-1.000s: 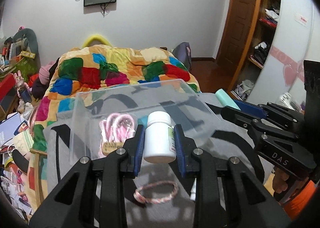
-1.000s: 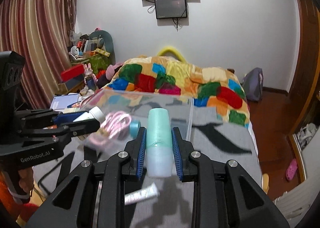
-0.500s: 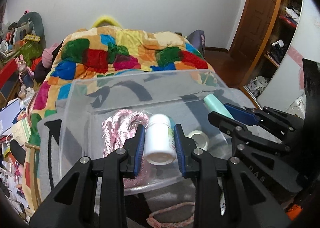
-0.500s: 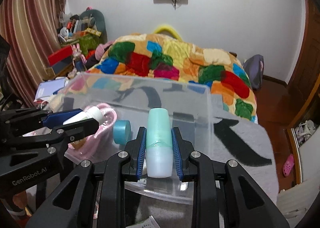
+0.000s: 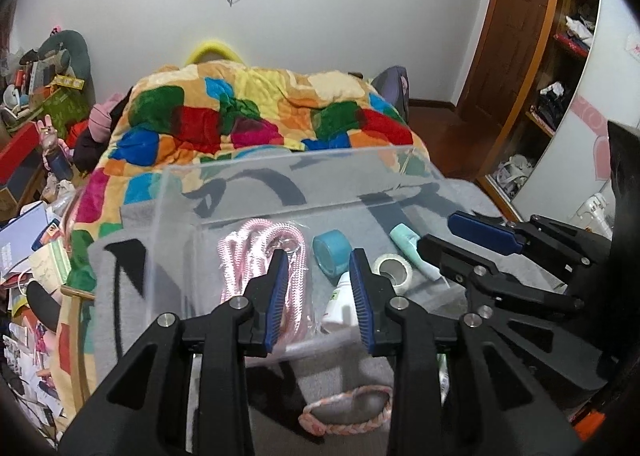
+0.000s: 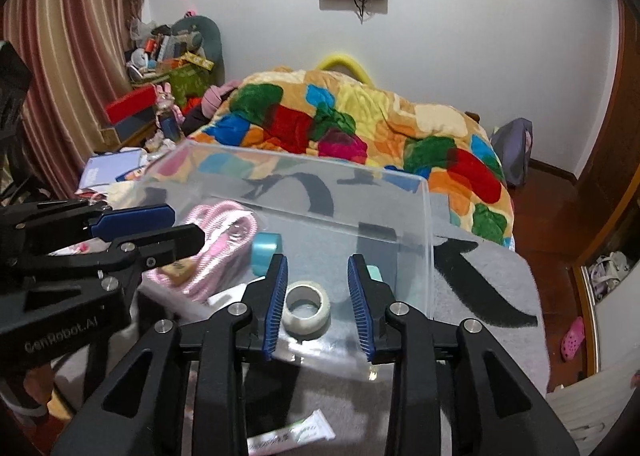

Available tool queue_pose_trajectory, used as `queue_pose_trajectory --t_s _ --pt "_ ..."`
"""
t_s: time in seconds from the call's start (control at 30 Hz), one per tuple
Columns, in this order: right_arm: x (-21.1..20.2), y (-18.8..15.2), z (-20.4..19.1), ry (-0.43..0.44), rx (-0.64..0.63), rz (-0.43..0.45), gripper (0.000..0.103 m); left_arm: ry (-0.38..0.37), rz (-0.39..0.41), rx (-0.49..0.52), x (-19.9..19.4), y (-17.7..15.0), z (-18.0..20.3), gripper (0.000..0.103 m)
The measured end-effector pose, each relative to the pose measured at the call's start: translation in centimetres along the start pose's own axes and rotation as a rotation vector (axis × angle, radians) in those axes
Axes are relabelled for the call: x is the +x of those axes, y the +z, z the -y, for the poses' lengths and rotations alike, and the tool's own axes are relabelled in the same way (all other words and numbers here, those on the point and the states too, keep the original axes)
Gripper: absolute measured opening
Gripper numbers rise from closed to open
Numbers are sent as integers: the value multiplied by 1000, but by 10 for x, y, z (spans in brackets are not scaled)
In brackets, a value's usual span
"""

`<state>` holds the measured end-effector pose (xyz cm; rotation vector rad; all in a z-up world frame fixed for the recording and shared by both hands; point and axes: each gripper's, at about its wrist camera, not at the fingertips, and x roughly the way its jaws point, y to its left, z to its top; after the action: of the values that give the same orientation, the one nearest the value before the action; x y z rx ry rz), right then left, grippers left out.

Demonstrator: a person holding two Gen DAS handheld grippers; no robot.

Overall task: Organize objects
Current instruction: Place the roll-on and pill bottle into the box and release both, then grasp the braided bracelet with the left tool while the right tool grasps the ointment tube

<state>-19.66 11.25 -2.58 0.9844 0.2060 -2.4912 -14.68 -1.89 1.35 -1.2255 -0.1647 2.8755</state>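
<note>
A clear plastic bin (image 5: 280,192) is seen on a grey blanket (image 5: 120,268) at the foot of a bed covered by a patchwork quilt (image 5: 256,116), and every other item is placed here in relation to that bin. The left gripper (image 5: 318,296) is held above the bin's near wall with its jaws spread apart and nothing clasped between them. The white bottle (image 5: 340,302) is seen lying tilted inside the bin, against the near wall and just beside the right-hand finger of that gripper. The right gripper (image 6: 318,298) is likewise held over the near wall, its jaws parted and empty. The mint tube (image 5: 412,248) is found lying on the bin's floor toward the right side. A pink cord (image 5: 260,252) is coiled at the left of the bin's interior, a blue tape roll (image 5: 332,250) is set near its middle, and a white tape roll (image 6: 306,308) rests on the floor close to the near wall, between the right gripper's fingers in that camera's view. Outside the bin, in front of its near wall, a braided bracelet (image 5: 346,410) and a small flat tube (image 6: 292,436) are left lying on the blanket.
</note>
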Motion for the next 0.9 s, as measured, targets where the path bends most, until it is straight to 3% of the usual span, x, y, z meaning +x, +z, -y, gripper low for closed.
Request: queue_pose_trajectory --t_s 0.13,0.33,0.47,0.7,0.9 --pt "-22 -4 -4 8 -3 35 40 10 40 -8 -22 -4 -6 47" --pt "-47 -24 -8 -3 2 52 48 35 64 -12 -45 -21 -16 56" --pt "-54 -45 -8 -19 25 29 53 50 52 -18 -53 -40 -22 56" --pt "-36 -84 -4 36 125 -86 57 31 -57 -33 -32 -76 -29 56" --pt "-6 -94 -5 107 208 -172 57 -17 -162 -68 -1 -95 -24 56"
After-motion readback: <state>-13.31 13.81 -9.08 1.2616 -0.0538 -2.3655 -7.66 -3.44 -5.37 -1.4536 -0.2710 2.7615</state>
